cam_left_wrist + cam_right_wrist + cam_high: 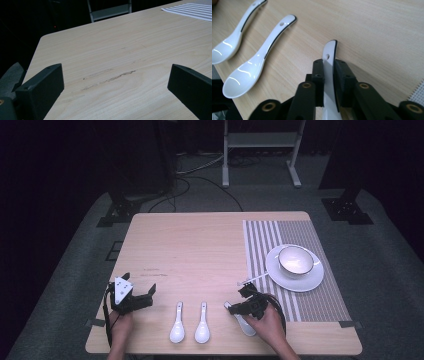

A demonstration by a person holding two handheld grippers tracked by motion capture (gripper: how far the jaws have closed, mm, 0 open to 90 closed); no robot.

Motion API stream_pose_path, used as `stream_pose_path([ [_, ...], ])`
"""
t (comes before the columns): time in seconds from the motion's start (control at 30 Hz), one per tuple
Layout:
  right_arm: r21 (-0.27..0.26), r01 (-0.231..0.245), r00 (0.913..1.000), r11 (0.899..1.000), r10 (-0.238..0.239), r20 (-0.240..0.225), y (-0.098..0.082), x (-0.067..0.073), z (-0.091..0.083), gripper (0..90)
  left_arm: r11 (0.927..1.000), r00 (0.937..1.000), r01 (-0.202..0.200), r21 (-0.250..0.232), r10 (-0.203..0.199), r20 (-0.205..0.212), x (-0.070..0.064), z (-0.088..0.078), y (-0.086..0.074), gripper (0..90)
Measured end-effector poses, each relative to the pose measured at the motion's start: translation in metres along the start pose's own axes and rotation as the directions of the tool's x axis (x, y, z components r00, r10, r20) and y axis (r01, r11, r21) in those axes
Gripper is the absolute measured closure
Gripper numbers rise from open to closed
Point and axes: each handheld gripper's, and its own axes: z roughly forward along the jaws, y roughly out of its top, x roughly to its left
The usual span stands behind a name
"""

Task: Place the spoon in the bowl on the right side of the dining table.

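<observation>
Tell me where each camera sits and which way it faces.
High view: above the table's near edge, facing forward and down; both hands, left claw, right claw.
Left gripper view: on the left claw, facing bare table; jaws apart.
Right gripper view: on the right claw, jaws pinching a spoon.
Shared: two loose spoons, high and right.

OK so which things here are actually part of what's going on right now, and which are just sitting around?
In play:
- right gripper, shut on the handle of a white spoon
- likely the bowl on its saucer, on the striped mat

Lying about:
- two other spoons flat on the table
- left gripper, open, holding nothing
</observation>
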Motion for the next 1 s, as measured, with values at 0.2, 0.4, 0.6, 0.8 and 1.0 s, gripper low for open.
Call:
stream_pose_path([
  [0.2,-0.016,0.005,0.999,1.0,-0.006,-0.045,-0.005,0.0,-0.004,85.5,0.9999,1.0,0.009,-0.005,-0.009,0.002,0.001,0.0,0.0,0.0],
  [0.4,-0.084,-0.058,0.9873,0.995,0.045,-0.152,-0.011,-0.014,-0.024,85.7,1.0,1.0,0.006,-0.003,-0.006,0.001,0.001,0.0,0.0,0.0],
  [0.6,-0.174,-0.109,0.9779,0.979,0.075,-0.196,-0.017,-0.028,-0.051,85.4,1.0,1.0,0.005,-0.002,-0.005,-0.001,0.0,0.0,0.0,0.0],
  [0.8,-0.264,-0.152,0.9703,0.953,0.092,-0.224,-0.02,-0.04,-0.075,85.4,1.0,1.0,-0.001,0.001,0.001,-0.002,0.0,0.0,0.0,0.0],
  [1.0,-0.307,-0.173,0.9668,0.936,0.102,-0.234,-0.02,-0.047,-0.087,85.4,1.0,1.0,0.002,-0.001,-0.002,-0.001,0.0,0.0,0.0,0.0],
])
